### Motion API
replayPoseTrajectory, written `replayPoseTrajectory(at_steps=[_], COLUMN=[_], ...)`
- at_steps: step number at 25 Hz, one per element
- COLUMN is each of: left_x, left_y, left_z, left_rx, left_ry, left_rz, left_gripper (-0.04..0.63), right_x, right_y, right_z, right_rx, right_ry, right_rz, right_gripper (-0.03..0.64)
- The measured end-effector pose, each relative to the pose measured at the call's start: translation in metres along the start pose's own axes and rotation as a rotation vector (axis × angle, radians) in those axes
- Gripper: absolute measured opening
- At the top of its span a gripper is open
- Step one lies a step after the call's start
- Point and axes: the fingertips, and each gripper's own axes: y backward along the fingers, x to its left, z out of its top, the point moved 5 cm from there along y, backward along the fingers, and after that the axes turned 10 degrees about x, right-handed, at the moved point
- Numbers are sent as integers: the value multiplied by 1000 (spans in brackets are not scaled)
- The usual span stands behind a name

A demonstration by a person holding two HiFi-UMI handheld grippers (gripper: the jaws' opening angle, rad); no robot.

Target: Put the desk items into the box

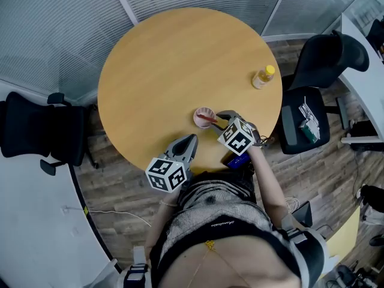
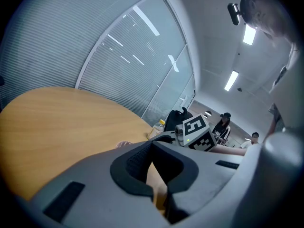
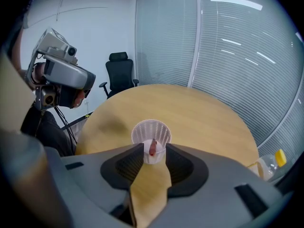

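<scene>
A white mesh cup [image 1: 203,116] stands on the round wooden table [image 1: 168,59] near its front edge, with a red pen [image 1: 208,120] leaning out of it. My right gripper [image 1: 223,117] is open just right of the cup. In the right gripper view the cup [image 3: 151,136] and the pen's red end [image 3: 152,148] sit right at the gap between the spread fingertips of that gripper [image 3: 154,151], and nothing presses on them. My left gripper [image 1: 191,140] hovers at the table's front edge, shut and empty; in its own view [image 2: 152,144] the tips meet.
A clear bottle with a yellow cap [image 1: 263,77] stands at the table's right side. A black office chair [image 1: 42,131] stands left of the table. Another chair [image 1: 318,71], with small items on its seat, is at the right. Glass walls with blinds ring the far side.
</scene>
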Motion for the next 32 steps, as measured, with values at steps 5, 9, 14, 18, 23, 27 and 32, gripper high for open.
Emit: replayPoseTrajectory(at_steps=[5, 9, 14, 18, 23, 27, 32], left_x=[0, -2, -5, -6, -9, -10, -8], left_y=[4, 4, 6, 8, 13, 17, 22], left_z=[0, -1, -2, -5, -8, -7, -5], left_rx=[-8, -10, -17, -21, -24, -40, -60], left_ry=[-3, -4, 2, 5, 5, 2, -7], left_rz=[4, 5, 9, 12, 14, 14, -5], left_gripper=[18, 18, 18, 18, 18, 18, 18], right_x=[-2, -4, -3, -3, -3, 4, 23], right_y=[6, 11, 19, 24, 39, 51, 59], right_z=[-1, -5, -14, -22, -25, -25, -21], right_rx=[-13, -3, -5, -6, -47, -94, -123], right_ry=[-20, -16, -44, -70, -109, -149, -159], right_rz=[-17, -35, -58, -66, -94, -95, -104], right_gripper=[140, 138, 138, 138, 64, 37, 25])
